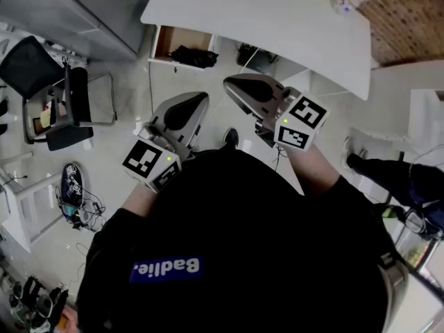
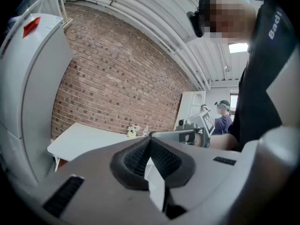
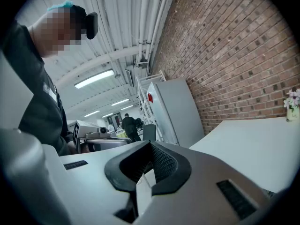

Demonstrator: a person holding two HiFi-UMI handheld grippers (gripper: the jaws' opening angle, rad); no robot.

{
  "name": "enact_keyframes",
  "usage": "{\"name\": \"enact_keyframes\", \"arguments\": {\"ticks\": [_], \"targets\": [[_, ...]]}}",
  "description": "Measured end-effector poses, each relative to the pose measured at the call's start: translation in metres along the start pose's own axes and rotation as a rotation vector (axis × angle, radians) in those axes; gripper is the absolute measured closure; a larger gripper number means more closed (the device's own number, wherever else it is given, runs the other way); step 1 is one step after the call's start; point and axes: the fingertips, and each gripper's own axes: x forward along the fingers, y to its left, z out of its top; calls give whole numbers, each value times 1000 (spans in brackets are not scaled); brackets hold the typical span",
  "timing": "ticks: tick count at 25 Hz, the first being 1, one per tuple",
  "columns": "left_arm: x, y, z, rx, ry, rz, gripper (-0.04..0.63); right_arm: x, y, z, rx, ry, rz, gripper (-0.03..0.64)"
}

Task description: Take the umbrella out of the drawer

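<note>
Head view: we see the umbrella [image 1: 195,56] lying crosswise in the open drawer [image 1: 166,40], upper left of frame. The left tongs [image 1: 196,100] sit straight below it, the right tongs [image 1: 232,83] beside. Both are closed and empty.

Far ahead of me, the brown drawer [image 1: 168,40] under the white counter [image 1: 263,19] stands open. The black, bunched umbrella [image 1: 194,56] lies at its near right.

Umbrella [image 1: 194,56] in open drawer [image 1: 166,41] under table [image 1: 263,19] left end; chair [image 1: 35,68] farther left.
</note>
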Motion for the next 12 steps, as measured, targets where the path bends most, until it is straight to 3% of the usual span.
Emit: {"name": "enact_keyframes", "arguments": {"ticks": [12], "targets": [[-7,5,1,10,-9,1,594,8,3,-2,-10,10,-6,588]]}}
